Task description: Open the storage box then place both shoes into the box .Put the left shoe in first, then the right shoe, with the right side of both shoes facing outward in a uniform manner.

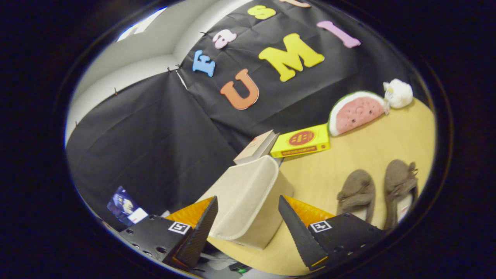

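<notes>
Storage box (252, 197) between spread fingers (306, 228).

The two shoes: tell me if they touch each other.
Apart. The gripper view shows a strip of bare table between the left shoe and the right shoe, beyond the open gripper.

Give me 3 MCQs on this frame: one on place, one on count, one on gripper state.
1. Where is the storage box?
A. between and just ahead of the fingers
B. behind the watermelon plush
C. on top of the shoes

2. How many shoes lie on the table?
A. one
B. two
C. four

3. What is the gripper doing?
A. shut on a shoe
B. shut on the yellow box
C. open, holding nothing

Key: 1 A, the box fills the gap between the fingers; 2 B, a brown pair lies side by side beside the box; 3 C, the fingers stand wide apart and neither presses on the box.
</notes>
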